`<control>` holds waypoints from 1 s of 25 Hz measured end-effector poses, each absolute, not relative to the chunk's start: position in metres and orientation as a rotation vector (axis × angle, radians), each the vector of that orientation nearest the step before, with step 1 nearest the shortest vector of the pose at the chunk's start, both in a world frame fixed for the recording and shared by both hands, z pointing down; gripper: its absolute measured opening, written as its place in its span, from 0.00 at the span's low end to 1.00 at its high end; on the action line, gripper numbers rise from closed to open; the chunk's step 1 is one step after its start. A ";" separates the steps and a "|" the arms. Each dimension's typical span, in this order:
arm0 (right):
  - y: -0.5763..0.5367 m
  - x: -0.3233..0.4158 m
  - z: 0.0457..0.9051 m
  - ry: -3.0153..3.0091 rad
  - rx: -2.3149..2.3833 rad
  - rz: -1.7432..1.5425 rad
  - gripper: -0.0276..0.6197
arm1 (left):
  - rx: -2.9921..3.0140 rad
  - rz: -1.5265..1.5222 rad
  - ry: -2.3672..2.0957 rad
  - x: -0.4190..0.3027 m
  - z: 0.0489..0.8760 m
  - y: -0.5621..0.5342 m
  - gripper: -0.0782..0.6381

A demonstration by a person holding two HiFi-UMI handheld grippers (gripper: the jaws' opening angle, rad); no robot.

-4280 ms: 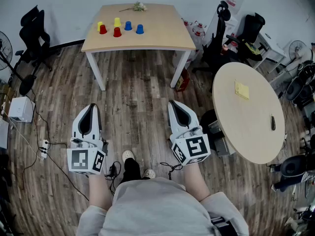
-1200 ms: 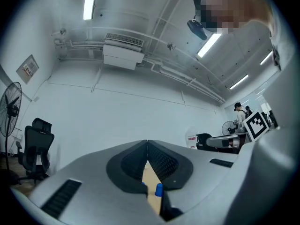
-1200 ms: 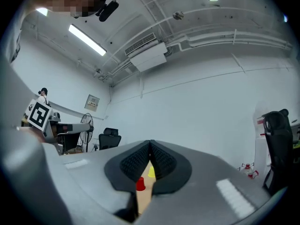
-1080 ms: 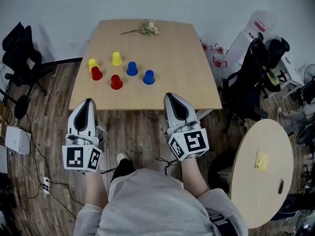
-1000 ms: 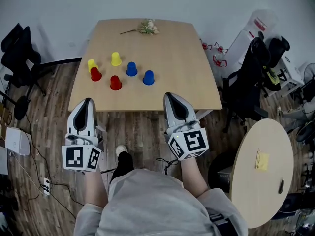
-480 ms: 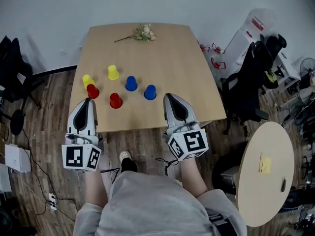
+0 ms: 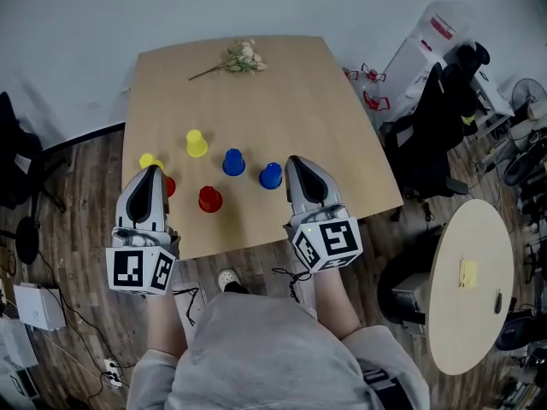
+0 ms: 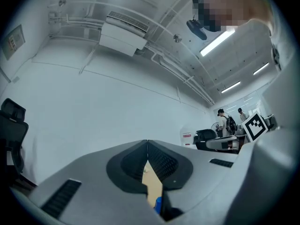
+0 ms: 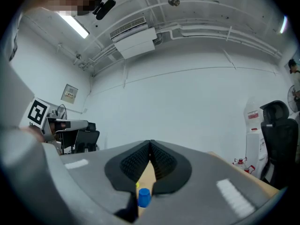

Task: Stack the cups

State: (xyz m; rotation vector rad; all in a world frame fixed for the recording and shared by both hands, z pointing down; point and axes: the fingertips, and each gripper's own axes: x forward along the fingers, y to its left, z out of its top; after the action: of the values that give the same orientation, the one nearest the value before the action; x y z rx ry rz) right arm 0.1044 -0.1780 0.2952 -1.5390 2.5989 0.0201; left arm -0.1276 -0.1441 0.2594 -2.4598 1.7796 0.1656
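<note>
The left tongs [image 7: 152, 172] reach over the near left corner of the pale wooden rectangular surface [image 7: 308, 101], and the left gripper view shows their ribbed dark pads pressed tip to tip with nothing between them. Just beyond their tip, a small yellow plastic cup [image 7: 148, 160] stands close to the left edge, partly covered by the tongs. A small red plastic cup [image 7: 169, 186] shows just beside the tongs' right flank, also partly covered. Further in from that edge a second yellow cup [image 7: 196, 143] stands alone, and a second red cup [image 7: 209, 199] sits nearer the near edge, apart from the others. Right of these, a small blue plastic cup [image 7: 233, 161] stands roughly midway across the surface. Well behind it, at the far edge, lies a dried flower sprig [image 7: 240, 57]. A second blue cup [image 7: 270, 175] stands just left of the right tongs [image 7: 301, 162], close to them but apart. None of the six cups is stacked on another. The right tongs lie over the near edge, right of the middle. Their own view shows the pads closed against each other and empty, with a blue cup [image 9: 144, 197] visible below the tips on the surface beyond. Off the surface to the right stand a black office chair [image 7: 427, 135] and a round light-topped side table [image 7: 472, 314].
</note>
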 end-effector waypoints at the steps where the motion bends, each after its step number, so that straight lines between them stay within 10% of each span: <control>1: -0.183 0.102 0.299 2.597 -1.557 0.011 0.06 | -2.472 0.163 1.769 -0.130 0.261 -0.151 0.12; 25: -0.237 0.112 0.470 2.605 -2.003 -0.553 0.06 | -2.763 0.029 1.652 -0.132 0.336 -0.243 0.12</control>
State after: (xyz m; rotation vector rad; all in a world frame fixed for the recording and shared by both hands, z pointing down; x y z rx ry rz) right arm 0.1118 -0.2374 0.4704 -2.0030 2.6052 -0.5528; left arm -0.1319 -0.2431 0.3365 -2.7629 1.6518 0.0292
